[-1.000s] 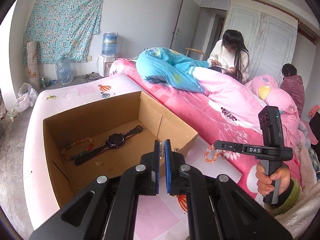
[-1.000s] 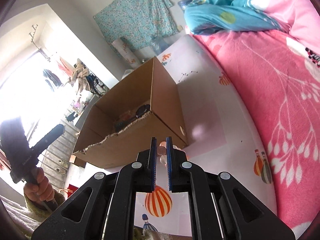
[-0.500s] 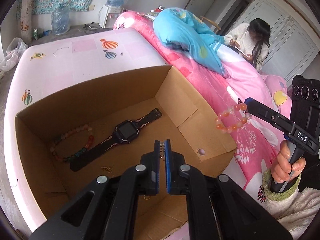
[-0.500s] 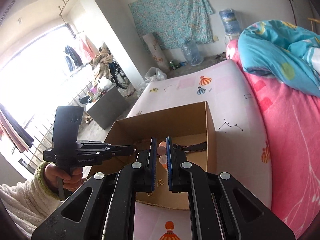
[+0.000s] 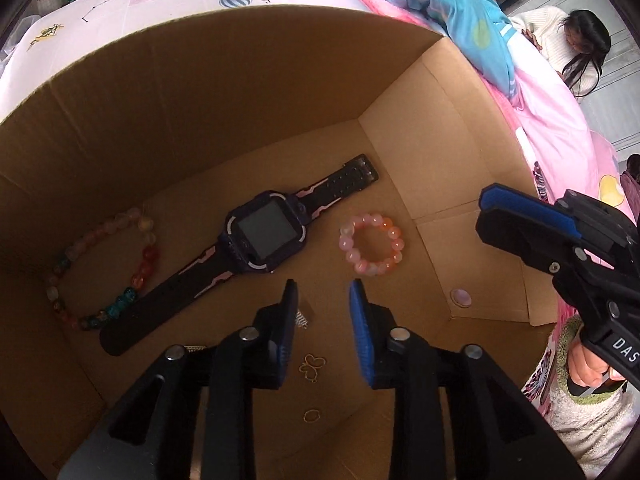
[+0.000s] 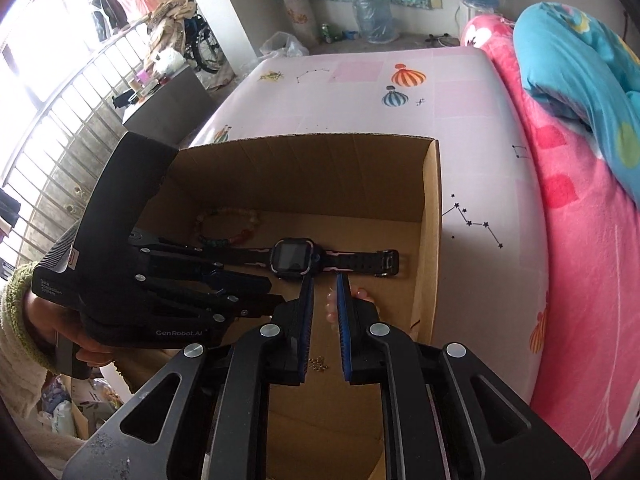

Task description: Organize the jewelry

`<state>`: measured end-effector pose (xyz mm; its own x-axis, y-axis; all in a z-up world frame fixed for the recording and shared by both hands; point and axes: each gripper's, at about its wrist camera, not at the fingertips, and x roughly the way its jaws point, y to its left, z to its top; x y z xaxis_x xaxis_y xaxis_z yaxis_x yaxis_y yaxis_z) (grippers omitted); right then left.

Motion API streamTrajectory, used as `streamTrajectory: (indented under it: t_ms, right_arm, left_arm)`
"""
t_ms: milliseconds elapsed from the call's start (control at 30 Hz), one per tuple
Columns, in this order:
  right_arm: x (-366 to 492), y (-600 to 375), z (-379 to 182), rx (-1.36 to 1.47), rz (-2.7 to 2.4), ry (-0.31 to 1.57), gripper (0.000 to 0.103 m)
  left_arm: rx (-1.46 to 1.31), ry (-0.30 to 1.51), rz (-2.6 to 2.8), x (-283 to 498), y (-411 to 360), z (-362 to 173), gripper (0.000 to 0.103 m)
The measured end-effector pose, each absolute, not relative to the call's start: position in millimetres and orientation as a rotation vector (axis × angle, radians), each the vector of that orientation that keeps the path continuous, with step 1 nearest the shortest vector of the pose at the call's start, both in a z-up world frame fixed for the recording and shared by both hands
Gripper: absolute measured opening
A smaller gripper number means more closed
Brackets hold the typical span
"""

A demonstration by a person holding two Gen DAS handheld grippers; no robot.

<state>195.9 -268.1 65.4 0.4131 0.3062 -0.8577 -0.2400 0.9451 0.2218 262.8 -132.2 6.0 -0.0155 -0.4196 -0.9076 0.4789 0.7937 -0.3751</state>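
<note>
An open cardboard box (image 5: pixel 200 92) stands on the pink bed. On its floor lie a black and pink smartwatch (image 5: pixel 260 236), a multicoloured bead bracelet (image 5: pixel 100 276), a pink and orange bead bracelet (image 5: pixel 372 244), a small silver chain piece (image 5: pixel 302 319) and gold trinkets (image 5: pixel 312 368). My left gripper (image 5: pixel 322 300) is open and empty, low inside the box. My right gripper (image 6: pixel 322 294) is open above the box's right side, over the pink bracelet (image 6: pixel 331 306); it also shows in the left wrist view (image 5: pixel 532 216). The watch (image 6: pixel 292 260) lies beyond it.
The box (image 6: pixel 430 216) sits on a pale pink sheet with balloon prints (image 6: pixel 408 76). A pink blanket (image 6: pixel 580 240) and blue duvet (image 6: pixel 580 60) lie to the right. A person (image 5: pixel 576 48) sits on the bed. A window with bars (image 6: pixel 48 120) is at left.
Both grippers moved down into the box and opened. The pink bead bracelet left the right gripper and the silver chain piece left the left gripper; both now lie on the box floor.
</note>
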Motion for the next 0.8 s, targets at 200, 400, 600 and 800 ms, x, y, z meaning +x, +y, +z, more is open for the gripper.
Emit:
streamTrajectory:
  t_ms: [200, 400, 600, 800]
  right_arm:
    - [178, -296, 92, 0.159, 0.294, 0.986, 0.018]
    - [141, -337, 109, 0.290, 0.195, 0.865, 0.038]
    - [128, -349, 70, 0.448, 0.200, 0.950, 0.049]
    - [126, -331, 40, 0.467, 0.218, 1.043, 0.049]
  left_arm:
    - [0.024, 1.307, -0.699, 255, -112, 38, 0.036]
    - [-0.009, 1.011, -0.677, 208, -58, 117, 0.052]
    - [-0.158, 0.846, -0.513, 160, 22, 137, 0.078]
    - [-0.395, 1.011, -0.432, 153, 72, 82, 0.078]
